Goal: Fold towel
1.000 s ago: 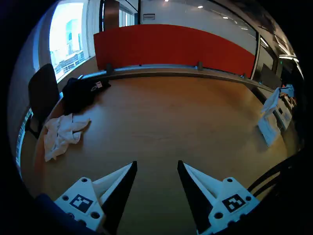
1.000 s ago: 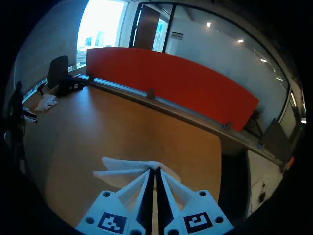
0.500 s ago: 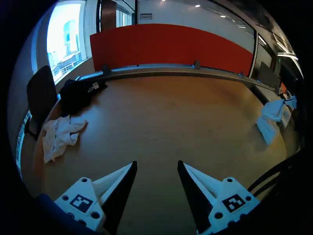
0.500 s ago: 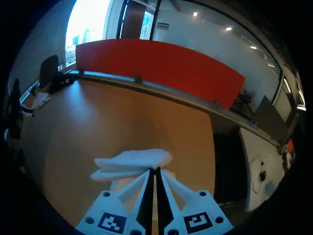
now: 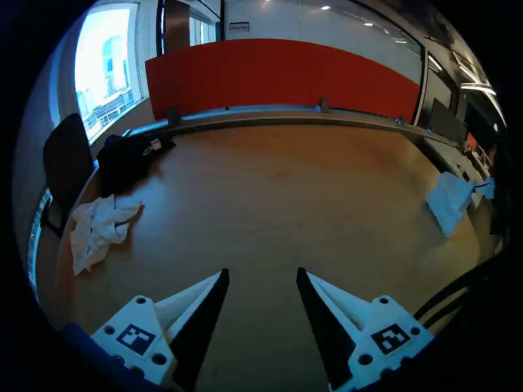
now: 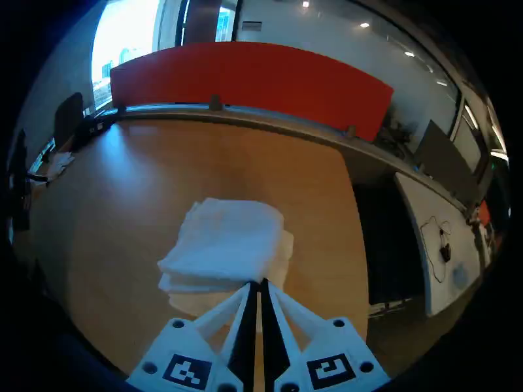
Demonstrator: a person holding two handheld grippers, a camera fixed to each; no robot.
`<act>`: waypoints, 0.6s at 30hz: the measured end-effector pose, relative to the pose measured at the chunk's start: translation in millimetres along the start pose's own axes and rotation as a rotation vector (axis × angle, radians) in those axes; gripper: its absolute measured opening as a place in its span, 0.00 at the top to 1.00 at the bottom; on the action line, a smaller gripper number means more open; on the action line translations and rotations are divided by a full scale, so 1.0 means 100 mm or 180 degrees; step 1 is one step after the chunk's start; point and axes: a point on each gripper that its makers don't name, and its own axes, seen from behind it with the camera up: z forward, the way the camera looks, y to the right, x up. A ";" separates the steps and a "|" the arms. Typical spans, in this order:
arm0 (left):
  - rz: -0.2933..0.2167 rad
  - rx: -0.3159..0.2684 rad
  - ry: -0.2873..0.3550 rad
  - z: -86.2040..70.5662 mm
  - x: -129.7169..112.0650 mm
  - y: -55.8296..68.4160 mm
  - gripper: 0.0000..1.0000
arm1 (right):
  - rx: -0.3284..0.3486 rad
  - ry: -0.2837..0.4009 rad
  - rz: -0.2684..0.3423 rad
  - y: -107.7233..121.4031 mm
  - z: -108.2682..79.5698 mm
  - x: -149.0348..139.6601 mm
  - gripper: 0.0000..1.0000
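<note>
One towel — now down, flat

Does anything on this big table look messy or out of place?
Yes: a white cloth lies crumpled at the left edge of the table, beside a black bag, in the left gripper view. It looks odd against the folded towel, stacked neatly in the right gripper view.

Left gripper view looks low from the table's near edge toward the red partition; right gripper view faces it too, close over the towel by the right edge; both share these
</note>
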 end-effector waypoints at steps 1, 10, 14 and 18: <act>-0.0001 0.0003 -0.0001 0.00 0.00 0.00 0.24 | -0.0006 -0.0010 0.0014 0.00 0.01 -0.03 0.94; -0.0001 0.0041 -0.0025 -0.03 -0.05 -0.07 0.24 | -0.0065 -0.0141 0.0154 0.07 0.12 -0.33 0.94; 0.0000 0.0058 -0.0032 -0.04 -0.07 -0.09 0.24 | -0.0101 -0.0212 0.0221 0.11 0.18 -0.47 0.94; 0.0001 0.0069 -0.0031 -0.04 -0.07 -0.10 0.24 | -0.0127 -0.0301 0.0306 0.12 0.28 -0.61 0.95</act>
